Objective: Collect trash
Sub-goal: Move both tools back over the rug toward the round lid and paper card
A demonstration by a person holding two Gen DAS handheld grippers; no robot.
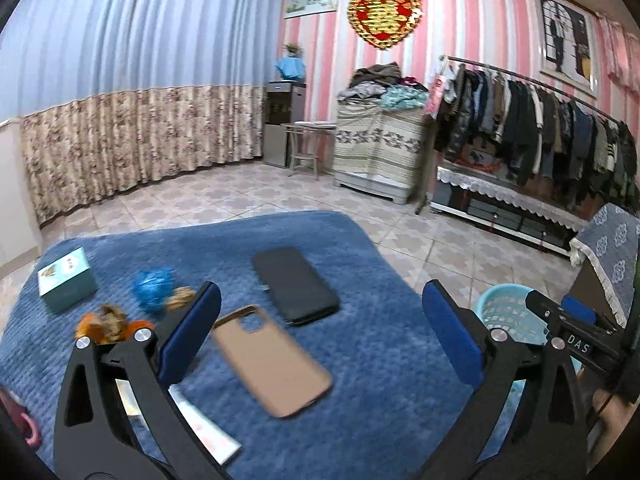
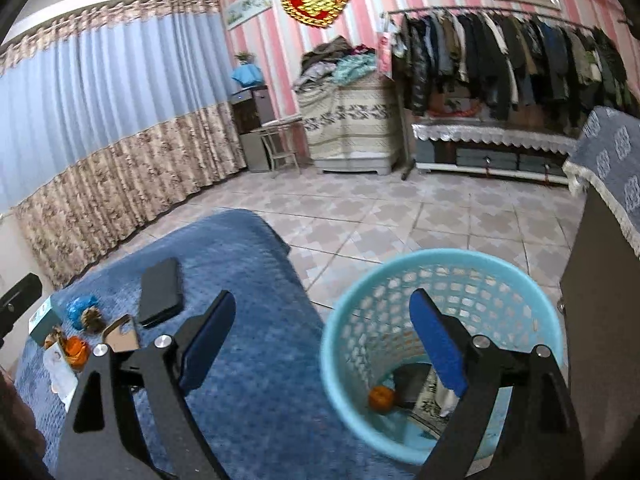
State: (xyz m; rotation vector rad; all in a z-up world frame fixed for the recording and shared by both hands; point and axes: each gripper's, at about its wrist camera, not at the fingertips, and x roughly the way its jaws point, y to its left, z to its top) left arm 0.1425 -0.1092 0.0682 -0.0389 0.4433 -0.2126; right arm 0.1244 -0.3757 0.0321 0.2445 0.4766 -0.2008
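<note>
Right gripper (image 1: 576,312) body reads "DAS"; teal box's (image 1: 67,280) print illegible.

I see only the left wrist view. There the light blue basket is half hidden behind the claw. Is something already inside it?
Observer: Yes. The right wrist view looks down into the basket, and an orange piece lies at its bottom.
Operator: Is that the only thing?
Observer: No. A dark flat item lies beside it. I cannot tell what it is.
Operator: Does the right claw hold anything?
Observer: No. The right claw is open, with nothing between its fingers.
</note>
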